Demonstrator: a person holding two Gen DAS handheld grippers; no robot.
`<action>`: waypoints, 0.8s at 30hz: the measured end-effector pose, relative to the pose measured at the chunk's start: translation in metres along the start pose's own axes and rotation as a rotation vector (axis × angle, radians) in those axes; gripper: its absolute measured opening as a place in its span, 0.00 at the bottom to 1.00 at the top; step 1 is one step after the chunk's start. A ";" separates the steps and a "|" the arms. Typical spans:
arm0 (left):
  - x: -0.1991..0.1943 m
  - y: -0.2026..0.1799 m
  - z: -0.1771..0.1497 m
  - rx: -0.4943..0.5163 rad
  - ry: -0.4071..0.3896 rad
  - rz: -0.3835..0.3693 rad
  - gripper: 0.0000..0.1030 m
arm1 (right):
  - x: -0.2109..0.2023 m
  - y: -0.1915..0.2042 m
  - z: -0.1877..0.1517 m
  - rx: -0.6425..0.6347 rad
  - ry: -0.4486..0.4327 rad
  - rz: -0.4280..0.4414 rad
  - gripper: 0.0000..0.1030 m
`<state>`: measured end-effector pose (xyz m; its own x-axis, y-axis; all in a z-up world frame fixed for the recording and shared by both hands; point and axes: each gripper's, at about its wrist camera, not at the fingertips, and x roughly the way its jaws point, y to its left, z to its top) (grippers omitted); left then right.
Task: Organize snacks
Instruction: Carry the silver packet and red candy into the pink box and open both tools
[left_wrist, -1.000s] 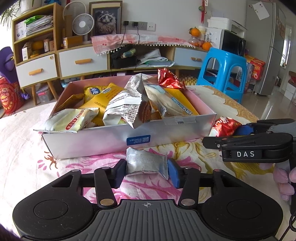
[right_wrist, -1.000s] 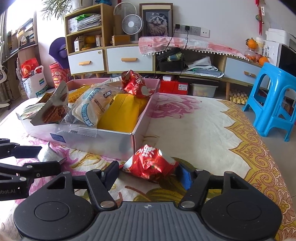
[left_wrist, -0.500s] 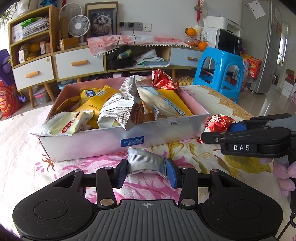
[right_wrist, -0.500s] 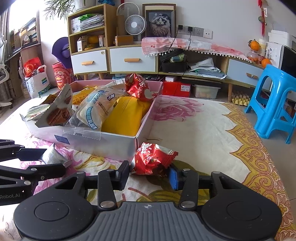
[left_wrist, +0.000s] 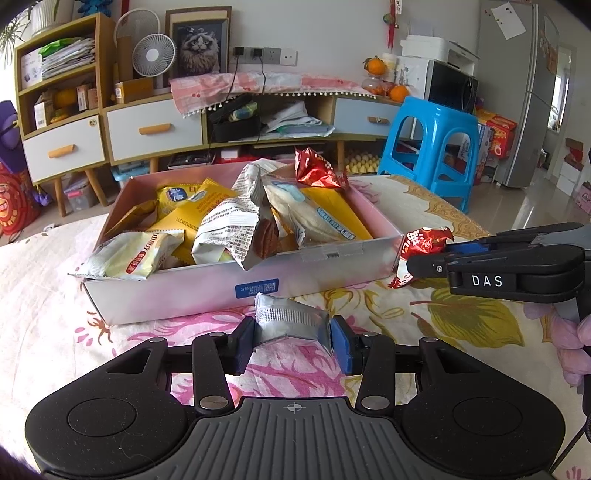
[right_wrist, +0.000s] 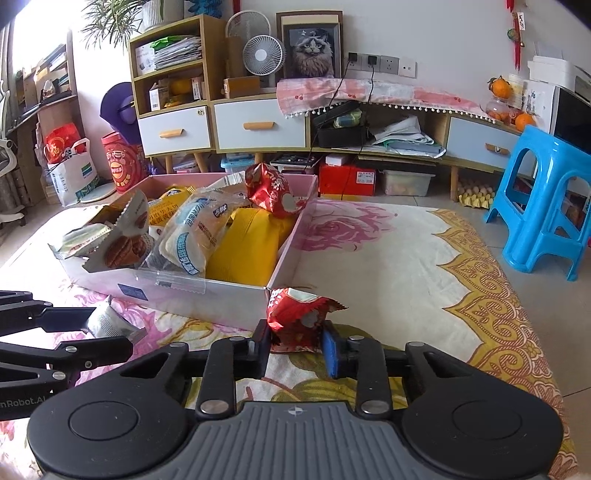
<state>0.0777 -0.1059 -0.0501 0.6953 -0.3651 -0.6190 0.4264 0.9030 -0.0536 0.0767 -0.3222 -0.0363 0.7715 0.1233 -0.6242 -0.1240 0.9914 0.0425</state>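
Left gripper (left_wrist: 291, 341) pinches a crinkled silver foil packet (left_wrist: 290, 321) at frame centre; right gripper (right_wrist: 295, 345) clamps a glossy red wrapper (right_wrist: 297, 314) beside the box (right_wrist: 207, 295).

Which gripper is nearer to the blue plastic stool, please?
Right. The right gripper, shut on a red foil packet, is on the side of the blue plastic stool; the left gripper, holding a silver packet, sits farther across.
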 end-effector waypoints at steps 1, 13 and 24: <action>-0.001 -0.001 0.000 -0.001 -0.001 -0.001 0.40 | -0.001 0.000 0.000 -0.002 0.000 0.001 0.18; -0.012 -0.001 0.003 -0.004 -0.014 -0.008 0.40 | -0.016 0.004 0.004 -0.019 -0.015 -0.002 0.16; -0.028 0.006 0.007 -0.012 -0.036 -0.013 0.40 | -0.034 0.001 0.007 0.000 -0.035 -0.012 0.16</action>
<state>0.0650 -0.0918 -0.0281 0.7104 -0.3843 -0.5896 0.4284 0.9008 -0.0709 0.0546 -0.3254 -0.0092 0.7942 0.1129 -0.5971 -0.1148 0.9928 0.0351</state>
